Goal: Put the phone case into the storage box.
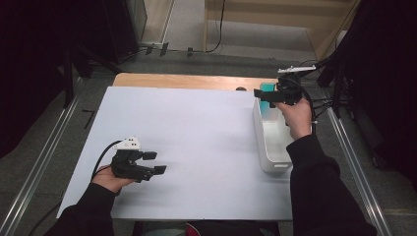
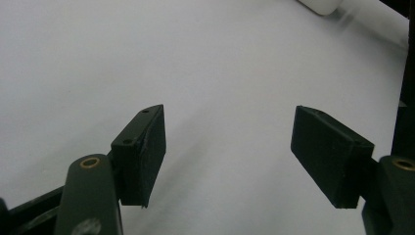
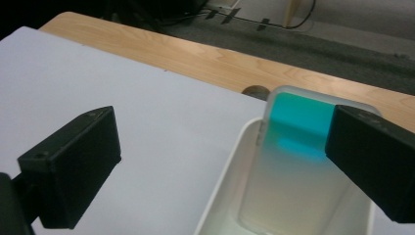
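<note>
Hovering over the white bin (image 1: 268,147) now, we have the right gripper (image 3: 220,161) spread wide and holding nothing, with the teal-topped slab (image 3: 293,161) standing just ahead of it, nearer the right jaw than the left and partly hidden behind that jaw's pad. From the high view we see the same gripper (image 1: 268,94) poised above the bin's far end, where the teal corner (image 1: 267,88) peeks out. We read the slab as a thin, flat, translucent plastic piece, something like a phone case or a lidded card: light, fairly stiff across its face, probably smooth and a bit slippery, and likely to flex if we squeeze it hard. It leans against the bin's far wall, long axis running up out of the bin toward the wooden desk (image 3: 195,63) edge beyond, teal end uppermost, broad face turned toward us. We judge the best hold is on that raised teal end, one jaw on each broad face, pinching gently across the thin way; gripping edge to edge looks risky, since it may squirt out. Over on the left, our other gripper (image 2: 230,156) rests low above the white sheet (image 2: 195,63), jaws also wide apart with only bare surface between them, well away from the bin.
</note>
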Demonstrator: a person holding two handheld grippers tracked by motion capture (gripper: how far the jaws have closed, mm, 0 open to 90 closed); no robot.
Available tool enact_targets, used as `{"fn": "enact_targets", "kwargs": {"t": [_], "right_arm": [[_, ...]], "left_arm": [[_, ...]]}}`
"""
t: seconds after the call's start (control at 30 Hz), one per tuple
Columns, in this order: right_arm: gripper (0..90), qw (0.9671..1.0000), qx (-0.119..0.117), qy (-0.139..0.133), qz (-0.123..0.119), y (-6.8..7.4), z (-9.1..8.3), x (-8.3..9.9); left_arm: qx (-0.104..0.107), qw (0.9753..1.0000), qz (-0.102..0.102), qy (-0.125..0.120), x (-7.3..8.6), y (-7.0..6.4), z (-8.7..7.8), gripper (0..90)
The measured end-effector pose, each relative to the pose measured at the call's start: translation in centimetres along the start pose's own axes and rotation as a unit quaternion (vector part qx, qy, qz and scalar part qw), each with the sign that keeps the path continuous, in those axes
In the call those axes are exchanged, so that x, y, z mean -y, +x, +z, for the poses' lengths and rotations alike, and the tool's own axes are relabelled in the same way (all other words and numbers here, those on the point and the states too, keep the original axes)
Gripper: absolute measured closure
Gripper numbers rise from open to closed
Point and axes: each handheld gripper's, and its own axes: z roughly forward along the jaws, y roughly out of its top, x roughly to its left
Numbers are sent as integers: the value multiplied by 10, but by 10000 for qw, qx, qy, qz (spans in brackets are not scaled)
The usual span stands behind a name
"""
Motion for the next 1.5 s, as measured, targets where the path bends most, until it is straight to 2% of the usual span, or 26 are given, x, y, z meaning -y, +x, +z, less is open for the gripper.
{"fn": "enact_targets", "kwargs": {"t": [0.2,0.43,0.63,1.03,1.1,1.17,1.27,1.5], "right_arm": [[0,9993,-298,8,-211,11,-6,0],[0,9963,-707,30,-486,22,-11,3],[0,9917,-1104,104,-655,32,-16,8],[0,9821,-1615,139,-960,47,-26,22],[0,9806,-1665,107,-1027,49,-27,25],[50,9803,-1661,113,-1059,53,-29,27],[50,9789,-1704,128,-1117,57,-31,31],[51,9790,-1713,154,-1096,63,-33,37]], "left_arm": [[12,10000,-6,3,0,0,0,289],[29,10000,-14,4,0,0,0,289],[32,10000,-21,-1,0,0,0,289],[39,10000,-23,27,0,0,0,289],[40,10000,-25,26,0,0,0,289],[46,10000,-23,17,0,-1,0,289],[44,10000,-10,10,0,-1,0,289],[57,10000,-3,32,0,-1,0,289]]}}
